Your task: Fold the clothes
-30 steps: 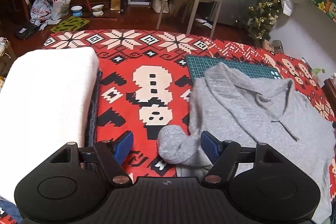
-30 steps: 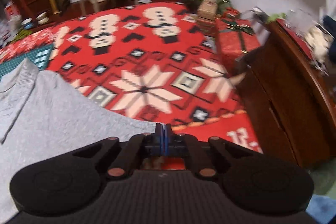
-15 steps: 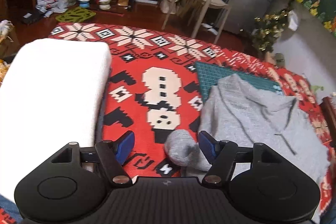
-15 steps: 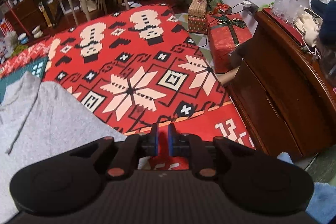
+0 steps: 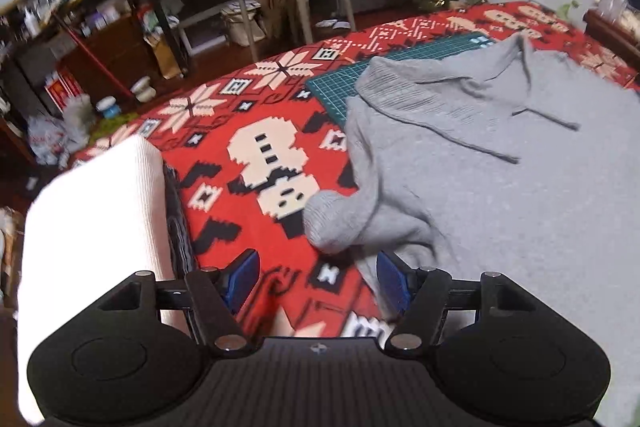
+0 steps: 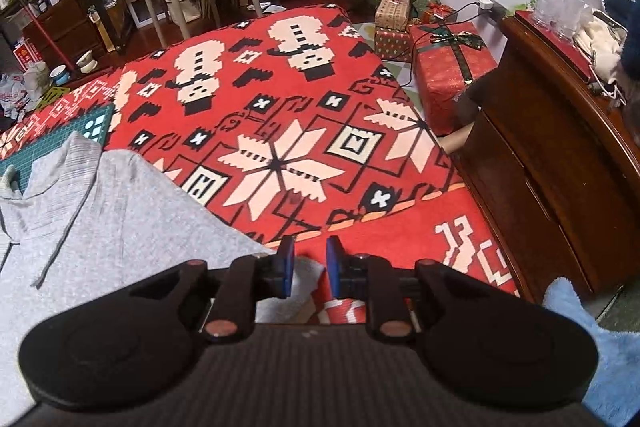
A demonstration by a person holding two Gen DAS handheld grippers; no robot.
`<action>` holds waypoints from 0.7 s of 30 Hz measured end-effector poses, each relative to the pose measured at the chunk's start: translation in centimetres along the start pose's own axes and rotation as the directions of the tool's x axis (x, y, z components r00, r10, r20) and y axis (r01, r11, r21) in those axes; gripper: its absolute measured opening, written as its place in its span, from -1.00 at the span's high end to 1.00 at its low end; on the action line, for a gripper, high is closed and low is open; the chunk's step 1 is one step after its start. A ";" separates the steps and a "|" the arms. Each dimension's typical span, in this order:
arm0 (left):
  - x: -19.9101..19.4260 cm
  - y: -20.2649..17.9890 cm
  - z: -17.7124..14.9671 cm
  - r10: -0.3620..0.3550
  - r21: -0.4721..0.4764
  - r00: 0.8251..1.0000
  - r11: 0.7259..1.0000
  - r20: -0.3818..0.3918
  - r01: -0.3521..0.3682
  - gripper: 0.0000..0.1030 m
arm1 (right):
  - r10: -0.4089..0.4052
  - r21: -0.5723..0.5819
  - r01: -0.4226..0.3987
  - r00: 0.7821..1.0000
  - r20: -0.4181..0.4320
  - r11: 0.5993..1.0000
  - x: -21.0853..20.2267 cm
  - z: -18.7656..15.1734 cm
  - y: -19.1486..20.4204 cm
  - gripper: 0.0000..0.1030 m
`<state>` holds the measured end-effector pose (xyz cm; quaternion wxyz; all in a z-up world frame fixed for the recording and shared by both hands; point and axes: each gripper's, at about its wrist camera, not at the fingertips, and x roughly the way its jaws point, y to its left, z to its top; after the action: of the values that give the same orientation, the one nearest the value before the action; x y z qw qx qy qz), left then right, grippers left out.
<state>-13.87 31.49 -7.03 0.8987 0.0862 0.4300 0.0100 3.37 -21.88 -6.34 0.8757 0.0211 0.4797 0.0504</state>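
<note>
Red patterned blanket [image 6: 280, 131] bare beside grey sweater [image 5: 500, 179], left gripper [image 5: 318, 277] fingers apart, right gripper [image 6: 308, 269] fingers just parting, empty.

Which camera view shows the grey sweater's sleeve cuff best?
The left wrist view: the cuff lies rolled on the red blanket, fully visible. The right wrist view shows only the sweater's body, collar and one corner, not this cuff.

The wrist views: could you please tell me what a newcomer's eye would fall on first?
The red snowman-patterned blanket fills both views. A grey sweater lies spread on it, its collar over a green cutting mat. A folded white garment sits off to the sweater's left in the left view.
</note>
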 end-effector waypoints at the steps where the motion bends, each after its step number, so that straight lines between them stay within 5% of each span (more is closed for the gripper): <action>1: 0.1 0.1 0.3 0.006 -0.010 1.000 1.000 0.009 -0.006 -0.25 | 0.002 -0.002 -0.002 1.000 -0.001 1.000 0.0 -0.1 0.1 0.63; 4: 0.4 0.9 1.5 0.014 -0.072 0.999 0.997 0.040 -0.011 -0.24 | 0.011 -0.005 -0.011 1.000 -0.009 1.000 0.2 -0.2 0.3 0.59; 7: 1.0 1.4 2.1 0.000 -0.111 0.999 0.994 0.035 0.004 0.05 | 0.021 -0.006 -0.021 1.000 -0.011 1.000 0.5 -0.2 0.5 0.58; 10: 1.8 1.1 2.2 -0.025 -0.122 1.000 0.992 0.008 0.026 0.45 | 0.038 -0.009 -0.039 0.999 -0.005 0.999 0.4 0.0 1.0 0.55; 11: 2.0 0.9 2.2 -0.033 -0.121 0.999 0.992 0.000 0.032 0.78 | 0.045 -0.010 -0.045 0.999 -0.002 0.999 0.3 0.0 1.1 0.55; 12: 2.0 0.7 2.3 -0.033 -0.117 0.999 0.993 -0.007 0.031 0.91 | 0.051 -0.011 -0.051 0.999 0.002 0.999 0.2 0.1 1.3 0.54; 21: -0.7 4.3 4.0 0.009 -0.229 1.000 0.973 -0.008 -0.010 0.93 | 0.109 -0.023 -0.109 0.994 0.008 0.994 -0.2 0.4 2.6 0.52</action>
<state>-10.96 35.04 -3.36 0.9010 -0.0160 0.4287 0.0641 3.46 -19.33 -5.72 0.8741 0.0375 0.4732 0.1033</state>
